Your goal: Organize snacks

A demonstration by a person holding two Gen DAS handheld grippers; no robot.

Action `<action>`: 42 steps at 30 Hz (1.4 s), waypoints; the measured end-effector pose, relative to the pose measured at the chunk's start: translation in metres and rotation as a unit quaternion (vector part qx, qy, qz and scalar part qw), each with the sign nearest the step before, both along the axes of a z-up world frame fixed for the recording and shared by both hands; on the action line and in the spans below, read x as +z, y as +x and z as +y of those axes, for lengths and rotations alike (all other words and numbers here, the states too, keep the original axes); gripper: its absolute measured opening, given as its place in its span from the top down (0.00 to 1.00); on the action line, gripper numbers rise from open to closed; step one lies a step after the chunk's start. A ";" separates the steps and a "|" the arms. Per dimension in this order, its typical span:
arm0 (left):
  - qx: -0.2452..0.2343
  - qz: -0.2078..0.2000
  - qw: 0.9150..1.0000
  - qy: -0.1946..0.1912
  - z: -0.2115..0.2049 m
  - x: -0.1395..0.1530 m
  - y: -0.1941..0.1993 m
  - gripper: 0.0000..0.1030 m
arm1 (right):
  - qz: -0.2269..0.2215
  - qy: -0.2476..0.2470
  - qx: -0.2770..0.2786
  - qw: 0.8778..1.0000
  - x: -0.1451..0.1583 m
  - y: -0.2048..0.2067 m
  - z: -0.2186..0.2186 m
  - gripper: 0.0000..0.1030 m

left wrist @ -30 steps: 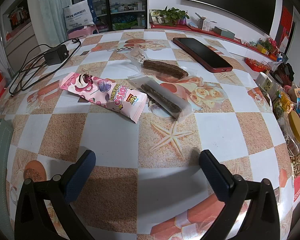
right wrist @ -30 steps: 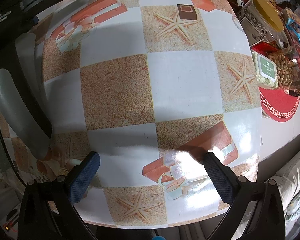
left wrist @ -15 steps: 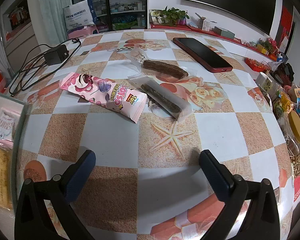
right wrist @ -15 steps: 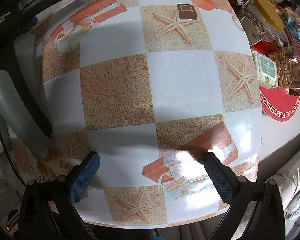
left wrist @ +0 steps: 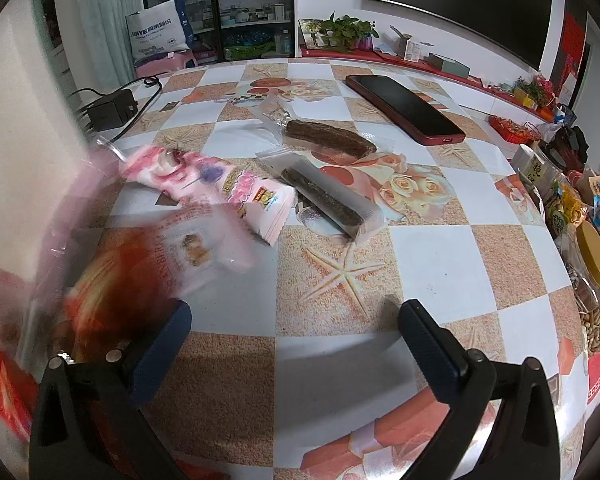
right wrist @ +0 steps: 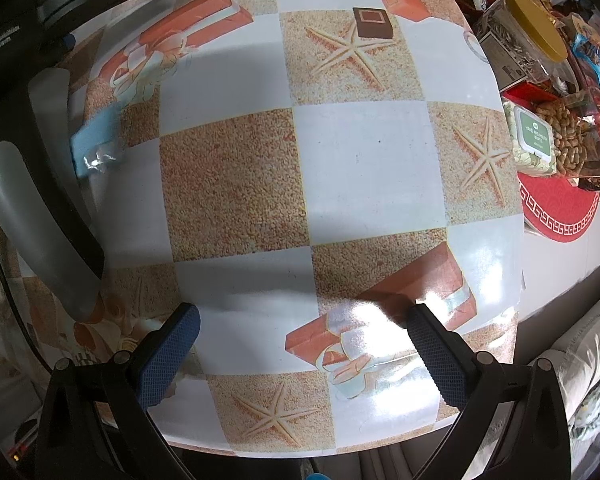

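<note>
Black-framed, with blue pads, the left gripper (left wrist: pixel 290 326) sits low over the table (left wrist: pixel 340 364), its jaws spread wide with nothing between them. We read the right gripper (right wrist: pixel 302 332) the same way: jaws wide apart, empty, above the near table edge, looking down on the checked starfish cloth.

At the left of the left wrist view we see a blurred mass of red, pink and clear plastic (left wrist: pixel 112 272). We cannot tell what it is, nor whether it touches the left finger; it covers the near corner of the pink snack packet (left wrist: pixel 216 190). In the right wrist view a small light-blue packet (right wrist: pixel 96 142) at the left is also blurred, partly behind the other gripper's grey and black body (right wrist: pixel 40 200).

Pink snack packet lies flat at centre-left. Just to its right lies a clear wrapper with a dark stick (left wrist: pixel 324 198), and just beyond that a second clear wrapper with a brown bar (left wrist: pixel 328 142). A red phone (left wrist: pixel 404 108) lies farther right, a charger (left wrist: pixel 110 110) far left.

At the right edge, cut off, we note a yellow-lidded jar (right wrist: pixel 536 30) of contents too small to make out, and a clear container of peanuts (right wrist: pixel 572 140) beside a green-labelled pack (right wrist: pixel 534 136).
</note>
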State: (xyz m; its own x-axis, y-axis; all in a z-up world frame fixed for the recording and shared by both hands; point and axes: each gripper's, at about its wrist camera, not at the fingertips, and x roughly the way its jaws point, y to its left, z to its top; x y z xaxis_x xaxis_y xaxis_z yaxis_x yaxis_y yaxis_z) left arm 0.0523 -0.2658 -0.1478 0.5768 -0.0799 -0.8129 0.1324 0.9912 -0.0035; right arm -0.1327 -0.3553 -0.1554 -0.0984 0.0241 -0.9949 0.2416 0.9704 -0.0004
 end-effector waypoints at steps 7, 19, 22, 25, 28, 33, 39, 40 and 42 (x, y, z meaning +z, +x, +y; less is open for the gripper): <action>0.000 0.000 1.000 0.000 0.000 0.000 0.000 0.00 | 0.002 0.000 -0.001 1.000 0.000 0.001 0.000 0.00; 0.000 0.000 1.000 0.000 0.000 0.000 0.000 0.00 | 0.000 -0.008 -0.006 1.000 0.013 0.004 0.000 0.00; 0.000 0.000 1.000 0.000 0.000 0.000 0.000 0.00 | -0.030 -0.020 0.002 0.999 0.040 0.007 0.003 0.00; 0.000 0.000 1.000 0.000 0.000 0.001 0.000 0.00 | -0.066 -0.034 0.012 0.997 0.076 0.016 0.008 0.00; 0.000 0.000 1.000 0.000 0.000 0.000 0.000 0.00 | -0.098 -0.026 0.015 0.995 0.112 0.028 0.016 0.00; 0.000 0.000 1.000 0.000 0.000 0.000 0.000 0.00 | -0.139 -0.014 0.036 0.990 0.159 0.050 0.046 0.00; 0.000 0.000 1.000 0.000 0.000 0.001 -0.001 0.00 | -0.170 -0.005 0.085 0.982 0.187 0.068 0.089 0.00; 0.000 0.000 1.000 0.000 0.000 0.000 0.000 0.00 | -0.177 -0.005 0.094 0.980 0.191 0.068 0.094 0.00; 0.000 0.000 1.000 0.000 0.000 0.000 0.000 0.00 | -0.186 -0.007 0.103 0.977 0.196 0.067 0.101 0.00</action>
